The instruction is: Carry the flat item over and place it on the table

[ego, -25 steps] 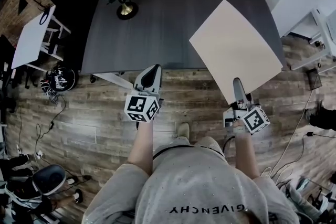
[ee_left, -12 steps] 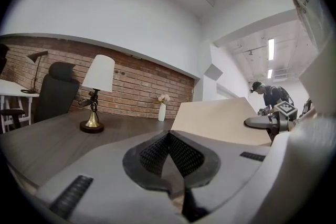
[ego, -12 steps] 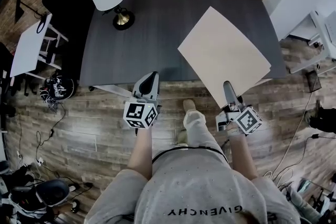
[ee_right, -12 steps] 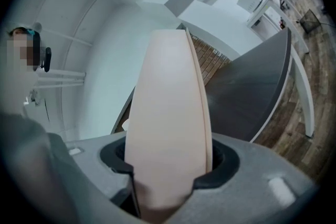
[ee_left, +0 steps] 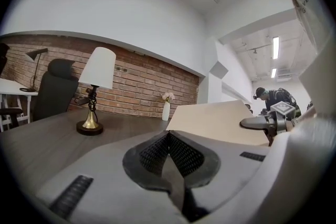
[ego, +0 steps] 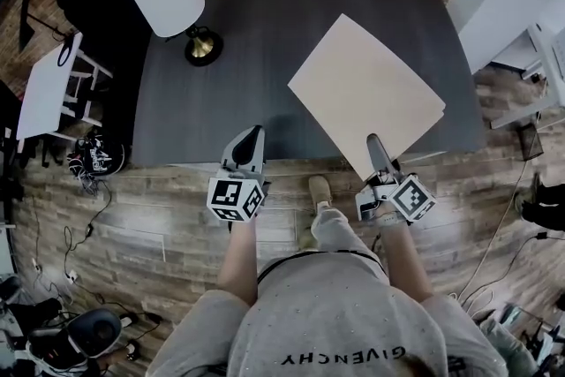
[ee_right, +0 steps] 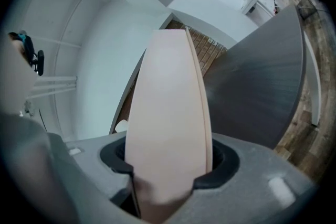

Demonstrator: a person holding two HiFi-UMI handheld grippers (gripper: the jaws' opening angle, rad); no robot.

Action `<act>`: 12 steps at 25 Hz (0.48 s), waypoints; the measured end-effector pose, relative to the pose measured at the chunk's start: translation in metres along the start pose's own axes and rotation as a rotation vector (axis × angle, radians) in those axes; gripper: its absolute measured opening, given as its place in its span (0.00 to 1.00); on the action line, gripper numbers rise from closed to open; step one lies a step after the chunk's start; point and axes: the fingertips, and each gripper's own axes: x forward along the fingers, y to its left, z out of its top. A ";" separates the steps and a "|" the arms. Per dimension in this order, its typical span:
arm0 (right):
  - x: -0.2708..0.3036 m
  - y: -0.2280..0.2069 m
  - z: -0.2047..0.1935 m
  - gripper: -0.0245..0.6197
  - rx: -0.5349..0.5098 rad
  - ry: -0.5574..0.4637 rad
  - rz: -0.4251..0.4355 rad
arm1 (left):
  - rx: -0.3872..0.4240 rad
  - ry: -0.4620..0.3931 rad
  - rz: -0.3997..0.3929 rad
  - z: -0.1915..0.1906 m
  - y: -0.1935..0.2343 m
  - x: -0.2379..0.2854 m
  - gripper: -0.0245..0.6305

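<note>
– Status of board (ego: pixel 366 88)?
– My right gripper (ego: pixel 374 156) clamps its near corner; it hangs over table (ego: pixel 256 40). Left gripper (ego: pixel 249 141) jaws together, empty. Clearance unclear, probably small: lower flat, then release.

Person's in a light grey short-sleeved tee (ego: pixel 335 313) covered in tiny speckles, with dark block lettering across it near the bottom of the frame, reading upside down from up here. Pale trousers (ego: pixel 340 229), plus one light-coloured shoe (ego: pixel 320 190) around the middle of the frame. The left tool (ego: pixel 252 131) and right tool (ego: pixel 374 140) are both smooth light grey plastic tapering to a darker tip, each with a cube (ego: pixel 237 197) covered in black-and-white square markers. Up close, the left one's pads (ee_left: pixel 186 155) are dark and finely ribbed, and little dark grip strips (ee_left: pixel 73 195) sit in the grey shell.
</note>
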 end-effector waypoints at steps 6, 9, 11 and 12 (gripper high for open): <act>0.042 -0.006 0.003 0.46 0.032 0.024 -0.001 | -0.009 -0.004 0.003 0.003 0.012 0.029 0.04; 0.063 -0.009 0.005 0.46 0.057 0.029 0.000 | -0.013 -0.005 0.011 0.005 0.020 0.041 0.04; 0.079 -0.010 0.008 0.46 0.058 0.033 0.008 | -0.014 -0.006 0.017 0.007 0.026 0.049 0.04; 0.085 -0.015 0.008 0.46 0.069 0.038 -0.009 | -0.016 -0.006 0.020 0.007 0.028 0.053 0.04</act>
